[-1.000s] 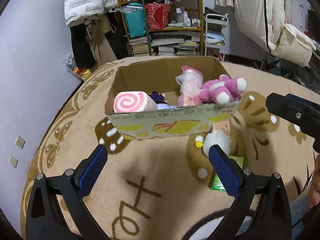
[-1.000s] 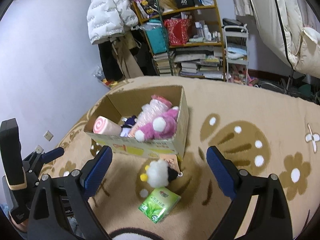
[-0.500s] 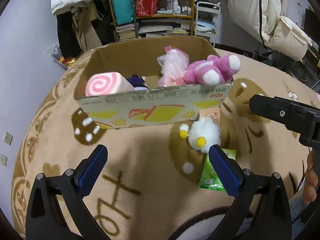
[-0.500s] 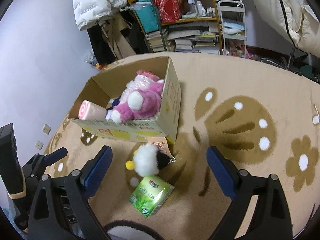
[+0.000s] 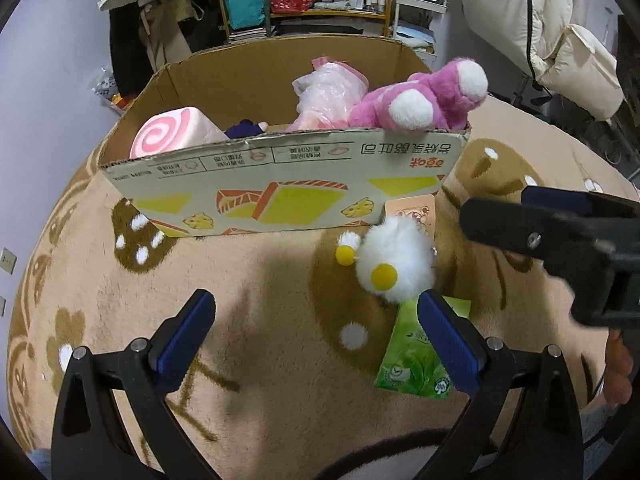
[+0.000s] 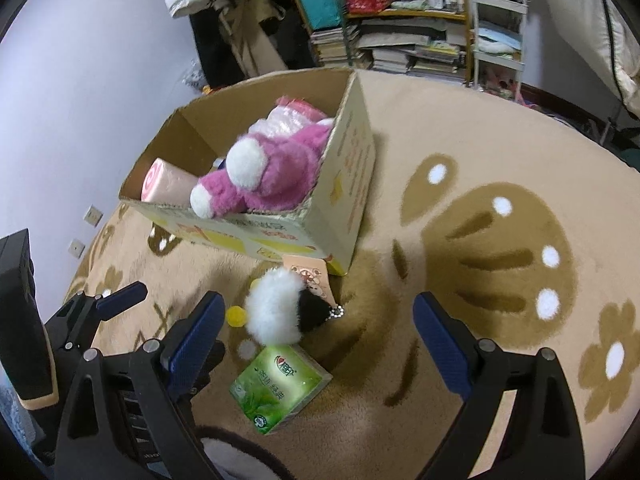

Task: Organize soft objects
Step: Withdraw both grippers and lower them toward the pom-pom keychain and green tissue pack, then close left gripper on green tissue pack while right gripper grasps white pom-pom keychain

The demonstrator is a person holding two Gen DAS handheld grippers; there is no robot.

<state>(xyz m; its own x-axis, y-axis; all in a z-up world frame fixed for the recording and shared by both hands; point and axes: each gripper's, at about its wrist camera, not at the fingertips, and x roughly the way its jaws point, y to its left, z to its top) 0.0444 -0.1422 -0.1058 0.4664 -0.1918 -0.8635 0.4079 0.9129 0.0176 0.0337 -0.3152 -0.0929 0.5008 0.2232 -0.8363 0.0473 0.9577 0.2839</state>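
- Left gripper [image 5: 314,330]: jaws wide apart, nothing between them, hovering over the tan rug [image 5: 260,280].
- Right gripper [image 6: 316,338]: jaws likewise spread, empty.
- Cardboard box [image 5: 280,188] sits on the rug; inside it a pink swirl-roll cushion [image 5: 168,136], a pink plastic-wrapped toy [image 5: 328,92] and a magenta plush [image 5: 424,100] leaning on the front rim.
- White fluffy toy [image 5: 394,266] with yellow pom-poms lies on the rug just in front of the box's right corner, touching a green tissue pack [image 5: 412,356].
- Left view only: a dark purple item [image 5: 244,128] inside the box.
- Right view only: the fluffy toy's black patch [image 6: 316,310] and bead chain; a peach tag [image 6: 312,274] against the box corner shows whole.
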